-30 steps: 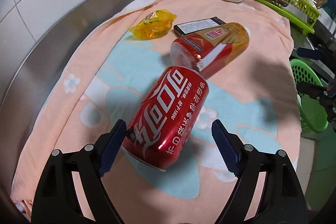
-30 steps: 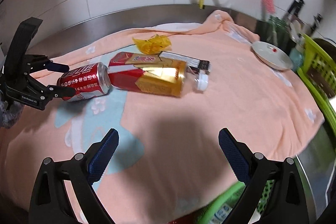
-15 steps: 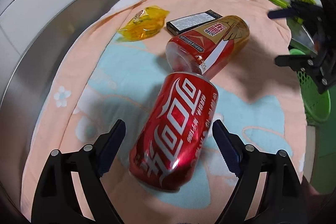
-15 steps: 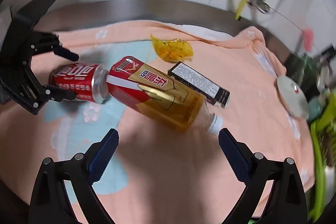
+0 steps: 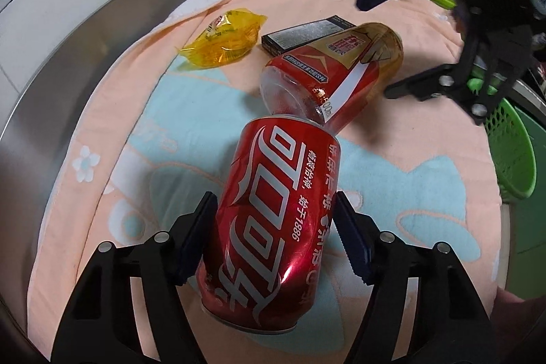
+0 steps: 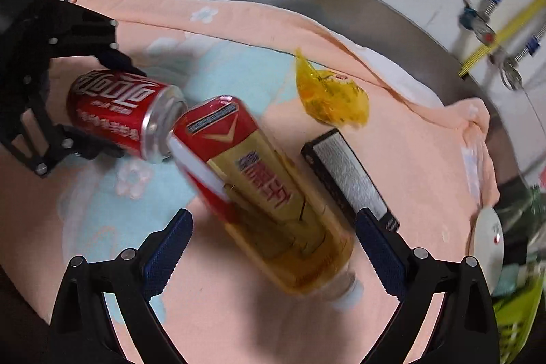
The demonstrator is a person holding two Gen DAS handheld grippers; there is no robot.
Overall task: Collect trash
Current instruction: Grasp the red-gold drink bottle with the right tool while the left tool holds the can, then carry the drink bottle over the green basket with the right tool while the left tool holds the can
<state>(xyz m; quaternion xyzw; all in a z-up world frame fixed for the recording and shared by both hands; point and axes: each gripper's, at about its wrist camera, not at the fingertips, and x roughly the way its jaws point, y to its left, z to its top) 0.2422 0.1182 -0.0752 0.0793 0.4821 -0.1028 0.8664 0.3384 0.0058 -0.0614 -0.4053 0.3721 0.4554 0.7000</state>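
Both our grippers have closed in: the left gripper (image 5: 276, 241) is clamping onto the red can (image 5: 273, 220) lying between its pads, while the right gripper (image 6: 273, 248), jaws spread, now straddles the bottle (image 6: 262, 193).

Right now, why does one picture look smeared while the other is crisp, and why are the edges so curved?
Right wrist view: motion blur smears the bottle and the dish rack corner. Left wrist view: sharp, with glare streaks on the red can, which sits between the closing left gripper pads. Both views: fisheye lenses bend the metal counter rim and darken the corners.
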